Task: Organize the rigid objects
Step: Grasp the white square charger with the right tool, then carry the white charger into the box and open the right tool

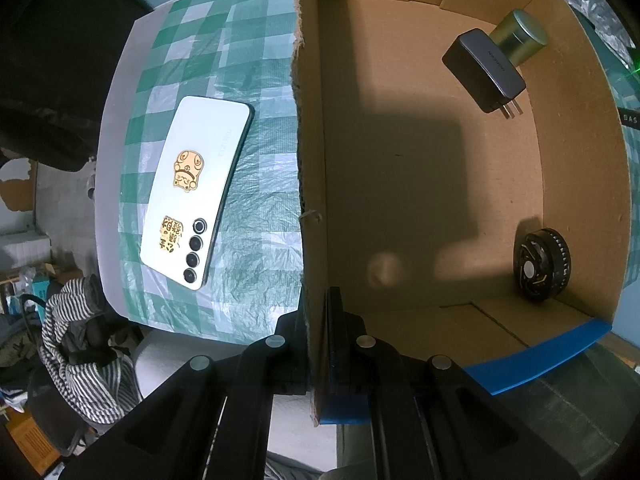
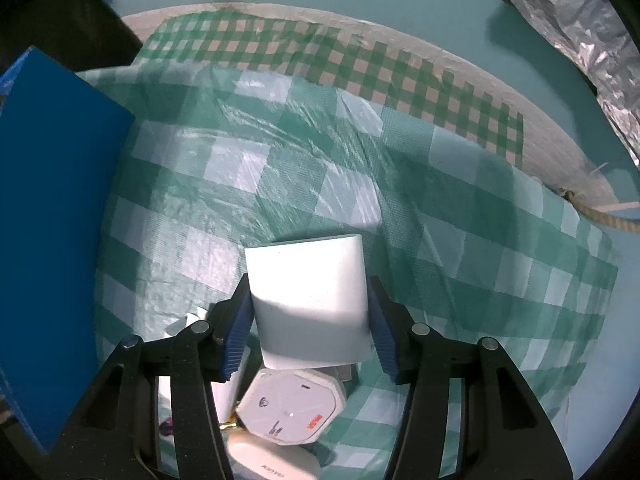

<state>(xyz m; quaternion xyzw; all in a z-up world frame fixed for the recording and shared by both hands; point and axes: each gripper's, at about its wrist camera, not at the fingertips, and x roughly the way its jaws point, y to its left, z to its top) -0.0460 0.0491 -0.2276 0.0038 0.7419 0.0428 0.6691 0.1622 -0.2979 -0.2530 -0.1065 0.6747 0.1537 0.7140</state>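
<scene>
The left gripper [image 1: 320, 320] is clamping the near wall of the open brown cardboard box with blue outer faces [image 1: 432, 184], one finger sitting inside the wall and the other outside it. The wall is hiding most of both fingers, so only their dark upper edges are showing. Inside the box, a black wall charger with two metal prongs [image 1: 484, 70] is lying against a gold-green metal cylinder tin [image 1: 520, 36] near the far corner, and a black round lens-like disc [image 1: 542, 264] is leaning against the right wall, well apart from them. A shadow is covering much of the box floor. Outside the box, a white smartphone with gold stickers and four camera rings [image 1: 198, 188] is lying face down on the green-and-white checked plastic tablecloth [image 1: 256, 80], just beside the wall.

In the right wrist view, the right gripper [image 2: 310, 316] is gripping a plain white rectangular block [image 2: 308, 300] between its blue ribbed pads [image 2: 236, 336], holding it above the tablecloth. The block's lower edge is overlapping a white octagonal plug adapter [image 2: 292, 408], whose markings are too small to read. Below that, a white rounded charger [image 2: 272, 460] is cut off by the frame edge. A blue box panel [image 2: 56, 240] is filling the left side.
</scene>
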